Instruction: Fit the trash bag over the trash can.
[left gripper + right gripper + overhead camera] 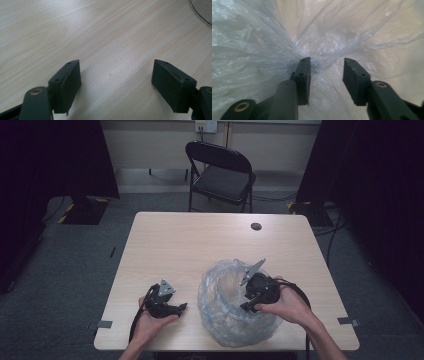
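A crumpled clear plastic bag [225, 312] lies on the light wood table [200, 240], near the front right. My right gripper [246, 304] is pushed into the bag from the right, held by a hand. In the right gripper view that gripper [327, 61] is open, its jaws a modest gap apart. A gathered knot of plastic [315, 64] sits by the tip of its left jaw and is not clamped. My left gripper [181, 308] rests low over the table left of the bag. It is wide open [116, 62] over bare wood, and the bag's edge [201, 12] shows at top right.
A black folding chair [222, 175] stands behind the table's far edge. A small black grommet [256, 226] sits near the table's far right side. Dark curtains flank the room, and cables lie on the floor at right.
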The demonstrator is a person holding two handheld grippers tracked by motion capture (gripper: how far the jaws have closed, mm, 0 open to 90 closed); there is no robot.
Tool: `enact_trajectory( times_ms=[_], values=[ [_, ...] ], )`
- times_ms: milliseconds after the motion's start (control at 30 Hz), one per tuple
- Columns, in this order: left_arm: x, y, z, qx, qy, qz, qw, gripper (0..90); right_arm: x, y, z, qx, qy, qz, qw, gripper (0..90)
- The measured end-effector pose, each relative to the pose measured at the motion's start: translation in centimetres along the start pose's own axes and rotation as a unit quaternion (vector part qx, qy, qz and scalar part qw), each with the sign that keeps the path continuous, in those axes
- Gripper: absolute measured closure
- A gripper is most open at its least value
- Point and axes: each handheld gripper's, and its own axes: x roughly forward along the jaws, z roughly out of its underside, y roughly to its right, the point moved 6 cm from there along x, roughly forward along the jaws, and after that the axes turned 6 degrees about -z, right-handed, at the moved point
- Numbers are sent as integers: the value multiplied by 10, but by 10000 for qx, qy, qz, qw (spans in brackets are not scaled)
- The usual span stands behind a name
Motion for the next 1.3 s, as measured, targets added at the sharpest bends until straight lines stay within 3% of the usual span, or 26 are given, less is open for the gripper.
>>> enact_trajectory(
  times_ms=[300, 367, 467, 533, 767, 1000, 1300],
  values=[
    [1, -1, 0, -69, 27, -37, 10000, 213, 1, 3, 1, -21, -72, 264, 9996, 386],
    [1, -2, 1, -51, 11, -51, 10000, 204, 0, 3, 0, -21, 54, 309, 9995, 358],
    [1, -4, 2, -73, 22, -75, 9999, 183, -4, 4, -2, 99, 487, 171, 9986, 336],
    [1, -5, 2, -97, 22, -85, 9999, 157, -8, 5, -3, 203, 748, 153, 9969, 316],
    [2, -6, 4, -134, 73, -152, 9998, 123, -21, 7, -6, 266, 1290, 265, 9909, 273],
    [3, -8, 4, -209, 15, -254, 9995, 66, -32, 10, -8, 377, 1853, 380, 9812, 208],
    [4, -10, 5, -266, -84, -316, 9991, 4, -50, 19, -8, 591, 2586, 600, 9623, 169]
  ],
)
